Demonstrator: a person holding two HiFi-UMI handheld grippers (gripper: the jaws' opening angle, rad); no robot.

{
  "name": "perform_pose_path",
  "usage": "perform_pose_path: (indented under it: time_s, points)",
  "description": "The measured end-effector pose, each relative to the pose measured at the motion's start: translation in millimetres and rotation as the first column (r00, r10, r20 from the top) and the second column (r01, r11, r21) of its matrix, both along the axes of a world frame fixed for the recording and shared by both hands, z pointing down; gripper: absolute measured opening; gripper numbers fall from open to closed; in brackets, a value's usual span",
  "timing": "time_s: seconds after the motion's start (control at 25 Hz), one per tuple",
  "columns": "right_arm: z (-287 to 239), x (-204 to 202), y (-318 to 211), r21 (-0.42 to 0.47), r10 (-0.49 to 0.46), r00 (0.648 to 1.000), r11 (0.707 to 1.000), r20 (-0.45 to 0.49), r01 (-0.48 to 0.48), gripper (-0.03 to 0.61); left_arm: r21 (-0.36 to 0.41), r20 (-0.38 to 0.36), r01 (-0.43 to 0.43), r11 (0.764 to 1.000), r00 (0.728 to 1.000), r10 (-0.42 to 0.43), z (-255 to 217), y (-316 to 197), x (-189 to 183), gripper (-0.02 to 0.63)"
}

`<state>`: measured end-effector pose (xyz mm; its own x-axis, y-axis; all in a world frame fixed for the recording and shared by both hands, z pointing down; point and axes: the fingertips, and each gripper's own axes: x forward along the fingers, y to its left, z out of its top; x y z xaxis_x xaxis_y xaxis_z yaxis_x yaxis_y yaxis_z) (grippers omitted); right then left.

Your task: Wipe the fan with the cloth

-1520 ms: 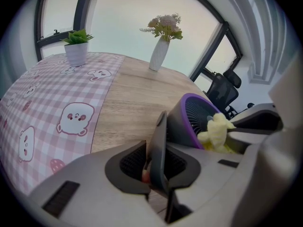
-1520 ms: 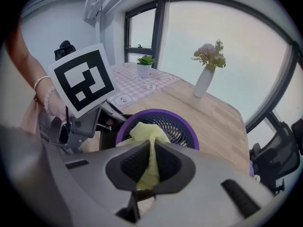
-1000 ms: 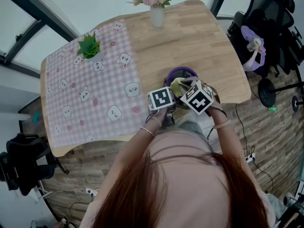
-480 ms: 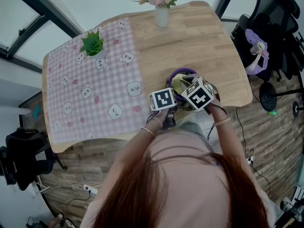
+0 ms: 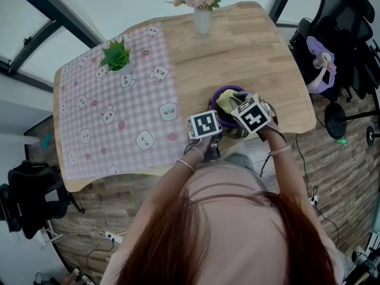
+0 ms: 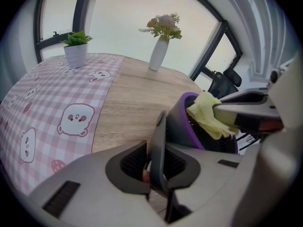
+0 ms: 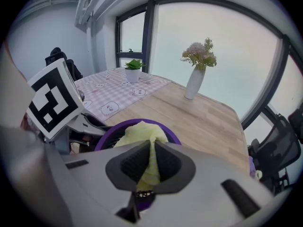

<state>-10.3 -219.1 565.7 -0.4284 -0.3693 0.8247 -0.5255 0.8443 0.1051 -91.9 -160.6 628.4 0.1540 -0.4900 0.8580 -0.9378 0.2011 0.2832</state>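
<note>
A small fan (image 5: pixel 219 91) with a purple rim stands near the table's front edge. My left gripper (image 6: pixel 158 148) is shut on a dark flat edge of the fan (image 6: pixel 180 119) and holds it steady. My right gripper (image 7: pixel 151 163) is shut on a yellow cloth (image 7: pixel 141 134), which lies bunched on the fan's grille inside the purple rim (image 7: pixel 106 132). In the head view the two marker cubes sit side by side over the fan, and the cloth (image 5: pixel 225 101) shows just beyond them. The jaw tips are hidden there.
A pink checked mat with bear prints (image 5: pixel 113 117) covers the table's left half. A potted plant (image 5: pixel 116 56) stands on it. A white vase of flowers (image 5: pixel 202 18) is at the far edge. An office chair (image 5: pixel 332 46) stands right of the wooden table (image 5: pixel 255 52).
My right gripper has slid a little to the right over the fan with the cloth in it. The left gripper and the fan have stayed in place.
</note>
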Motion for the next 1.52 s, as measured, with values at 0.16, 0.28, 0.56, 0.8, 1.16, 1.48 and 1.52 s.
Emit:
perform_pose_path:
  time_s: [0.16, 0.28, 0.56, 0.8, 1.16, 1.48, 1.52]
  points:
    - [0.3, 6.2, -3.5, 0.002, 0.032, 0.999, 0.999, 0.002, -0.032, 0.025, 0.001, -0.002, -0.001, 1.0, 1.0, 0.001, -0.8, -0.7, -0.4, 0.061]
    - [2.1, 11.1, -3.6, -0.003, 0.054, 0.998, 0.999, 0.008, -0.054, 0.025, 0.003, -0.002, -0.001, 1.0, 1.0, 0.001, -0.6, -0.6, -0.7, 0.061]
    - [2.8, 20.2, 1.5, -0.015, 0.1, 0.994, 0.995, 0.041, -0.099, 0.025, 0.007, 0.001, 0.001, 1.0, 1.0, -0.001, -0.2, 0.4, -0.8, 0.061]
    - [1.2, 23.6, 11.4, -0.042, 0.11, 0.993, 0.993, 0.031, -0.109, 0.025, 0.004, -0.002, 0.003, 1.0, 1.0, -0.003, -2.1, -0.3, 0.1, 0.061]
    - [2.9, 24.0, 19.0, -0.05, 0.117, 0.993, 0.992, 0.031, -0.115, 0.025, 0.004, -0.004, 0.002, 1.0, 1.0, -0.002, -0.7, 0.0, -0.3, 0.061]
    - [2.8, 21.5, 23.1, -0.021, 0.078, 0.997, 0.997, 0.004, -0.078, 0.025, 0.005, -0.005, 0.003, 1.0, 1.0, -0.003, -0.1, -1.3, 0.7, 0.061]
    - [2.6, 20.9, 24.1, -0.018, 0.072, 0.997, 0.997, -0.001, -0.072, 0.025, 0.004, -0.005, 0.003, 1.0, 1.0, -0.003, 0.1, -1.3, 0.7, 0.061]
